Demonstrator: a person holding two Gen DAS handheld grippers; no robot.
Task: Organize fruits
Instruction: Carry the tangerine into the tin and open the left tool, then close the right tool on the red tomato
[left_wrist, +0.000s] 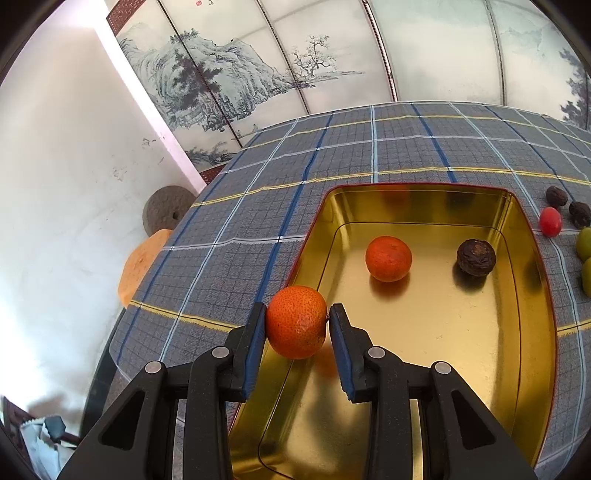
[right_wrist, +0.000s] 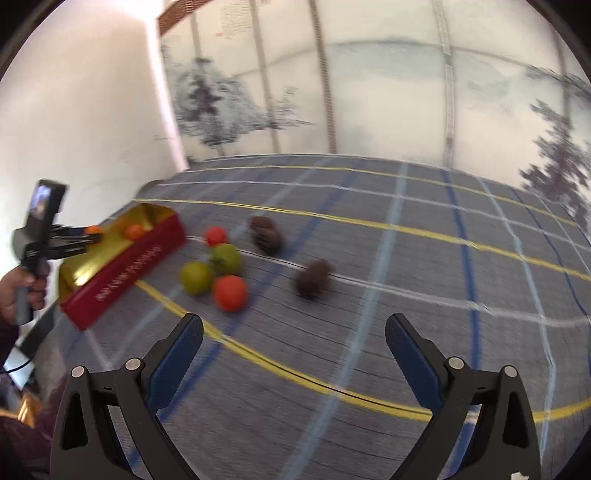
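Observation:
My left gripper (left_wrist: 297, 319) is shut on an orange tangerine (left_wrist: 296, 322) and holds it above the near left corner of the gold tin (left_wrist: 532, 295). Inside the tin lie a second tangerine (left_wrist: 388, 259) and a dark wrinkled fruit (left_wrist: 476, 257). My right gripper (right_wrist: 293, 332) is open and empty above the checked tablecloth. Ahead of it lie two green fruits (right_wrist: 196, 277), two red tomatoes (right_wrist: 229, 292) and two dark wrinkled fruits (right_wrist: 313, 278). The tin, red outside (right_wrist: 122, 266), and the left gripper (right_wrist: 92, 236) show at the left of the right wrist view.
The table carries a grey-blue checked cloth (left_wrist: 258, 206). A painted folding screen (left_wrist: 258, 74) stands behind it. A round stone (left_wrist: 166, 214) and an orange object (left_wrist: 138, 266) sit past the table's left edge. Loose fruits (left_wrist: 550, 220) lie right of the tin.

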